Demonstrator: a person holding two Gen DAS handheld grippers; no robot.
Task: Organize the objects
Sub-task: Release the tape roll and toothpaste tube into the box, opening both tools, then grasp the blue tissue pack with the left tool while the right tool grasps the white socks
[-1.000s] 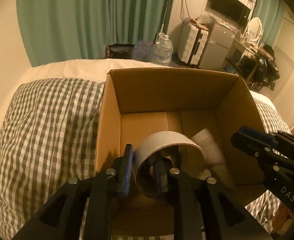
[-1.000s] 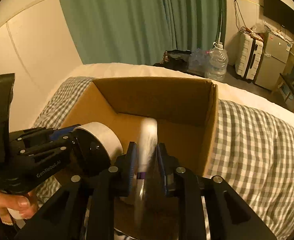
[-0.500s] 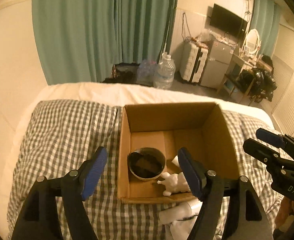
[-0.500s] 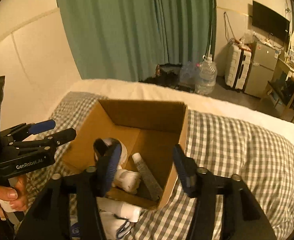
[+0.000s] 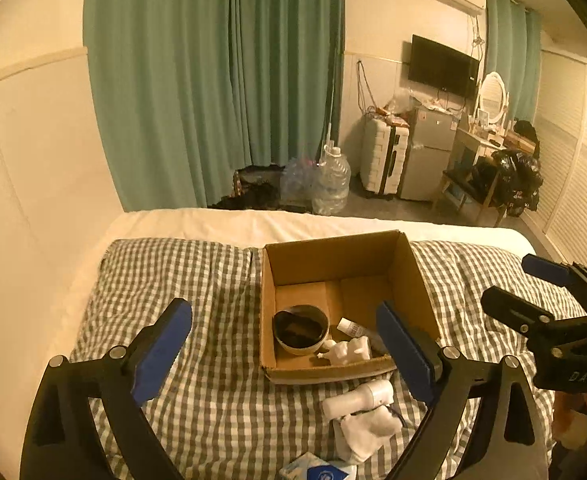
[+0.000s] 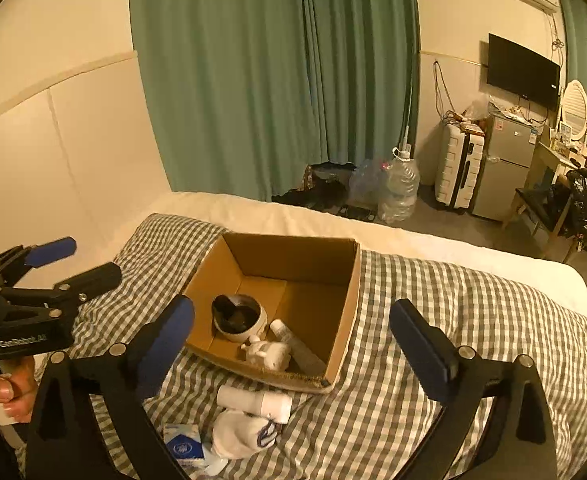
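An open cardboard box point(image 5: 413, 280) point(image 6: 345, 304) sits on the checked bed cover. Inside lie a roll of tape point(image 5: 300, 330) point(image 6: 237, 318), a white tube point(image 5: 351, 326) point(image 6: 295, 344) and a small white figurine point(image 5: 347, 352) point(image 6: 267, 354). In front of the box lie a white bottle point(image 5: 359, 398) point(image 6: 255, 400), rolled white socks point(image 5: 367, 430) point(image 6: 241, 432) and a blue-and-white packet point(image 5: 319, 470) point(image 6: 183, 444). My left gripper point(image 5: 285, 344) point(image 6: 73, 260) is open and empty, held back above the box's near side. My right gripper point(image 6: 291, 344) point(image 5: 521, 280) is open and empty too.
The bed's white sheet edge point(image 5: 293, 222) lies beyond the box, with a cream wall panel point(image 5: 45, 184) at left. On the floor beyond stand water bottles point(image 5: 331, 186), a white suitcase point(image 5: 383, 160), a small fridge point(image 5: 427, 152) and a cluttered desk point(image 5: 489, 148).
Both grippers opened, leaving the tape roll and the white tube in the box. Both have pulled up and back, away from the box.
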